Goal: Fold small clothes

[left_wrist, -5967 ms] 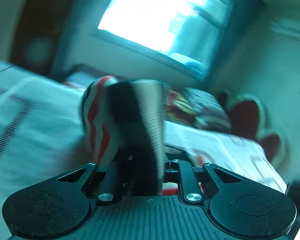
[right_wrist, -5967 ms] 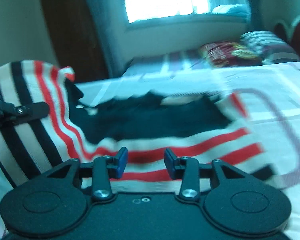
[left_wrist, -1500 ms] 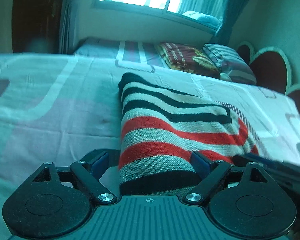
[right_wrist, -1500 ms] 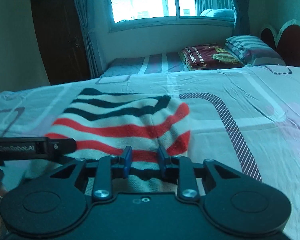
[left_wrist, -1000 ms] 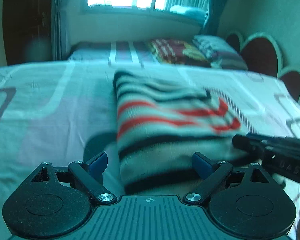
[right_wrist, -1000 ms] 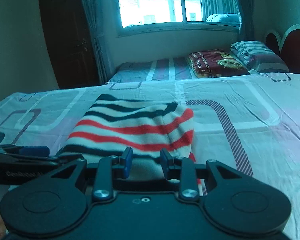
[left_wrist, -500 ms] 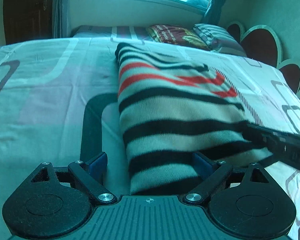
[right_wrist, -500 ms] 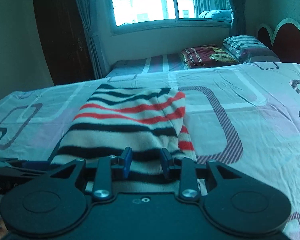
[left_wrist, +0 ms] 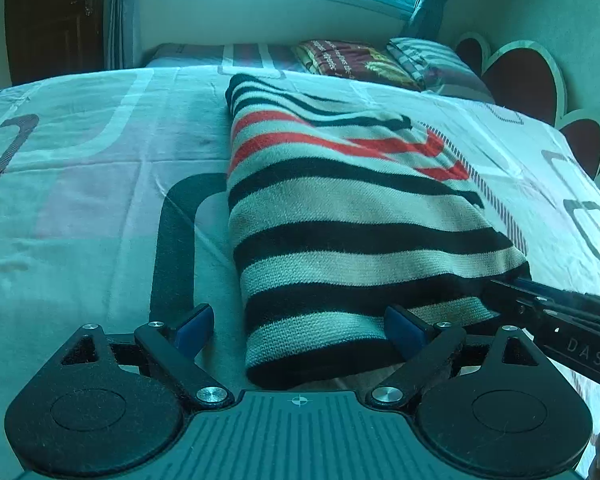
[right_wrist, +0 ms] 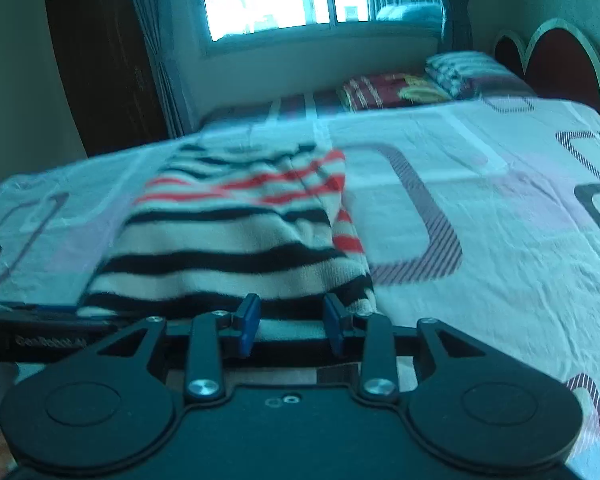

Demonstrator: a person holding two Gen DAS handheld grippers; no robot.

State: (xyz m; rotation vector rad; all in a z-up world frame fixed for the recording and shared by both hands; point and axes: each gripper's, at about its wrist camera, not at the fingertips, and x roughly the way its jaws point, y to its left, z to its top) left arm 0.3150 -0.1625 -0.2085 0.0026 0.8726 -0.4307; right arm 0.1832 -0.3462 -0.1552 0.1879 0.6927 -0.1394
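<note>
A folded knit garment [left_wrist: 340, 216] with cream, black and red stripes lies flat on the bed. My left gripper [left_wrist: 300, 328] is open wide at its near end, with the garment's left edge between the fingers. My right gripper [right_wrist: 292, 320] is partly open at the near hem of the same garment [right_wrist: 236, 224], holding nothing. The right gripper also shows in the left wrist view [left_wrist: 556, 320], touching the garment's right near corner. The left gripper shows in the right wrist view [right_wrist: 40, 332] at the left.
The bed sheet [left_wrist: 80, 200] is pale with dark rounded-rectangle patterns. Pillows [left_wrist: 352, 60] lie at the far end under a window. A heart-shaped headboard [left_wrist: 520, 80] stands on the right. A dark wooden wardrobe [right_wrist: 100, 72] stands at the left.
The garment went from held up by the left gripper to lying folded on the bed. Both grippers have drawn back toward its near hem, and the right wrist view is blurred by motion.
</note>
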